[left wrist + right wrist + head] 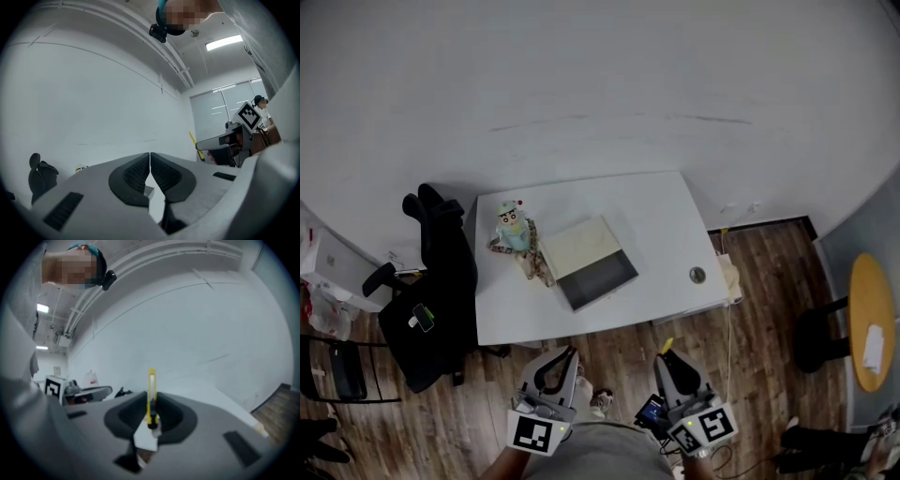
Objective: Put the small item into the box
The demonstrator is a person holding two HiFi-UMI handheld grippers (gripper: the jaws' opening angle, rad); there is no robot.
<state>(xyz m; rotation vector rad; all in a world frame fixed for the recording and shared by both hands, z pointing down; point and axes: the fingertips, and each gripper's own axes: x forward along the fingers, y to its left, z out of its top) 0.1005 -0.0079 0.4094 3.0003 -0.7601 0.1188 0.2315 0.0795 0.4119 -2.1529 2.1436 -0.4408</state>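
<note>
- Your right gripper's (pixel 151 404) jaws are clamped on the slim yellow item (pixel 151 390), which is off the counter (pixel 656 225), short of its near edge. Your left gripper's (pixel 150 161) jaws are pressed together on nothing.
- The item's long axis runs along the jaws, free end sticking out past their tips toward the counter.
- Carry it over the box (pixel 586 262), lying mid-counter toward the near edge. Lower it flat over what looks like the dark open half, then release.
</note>
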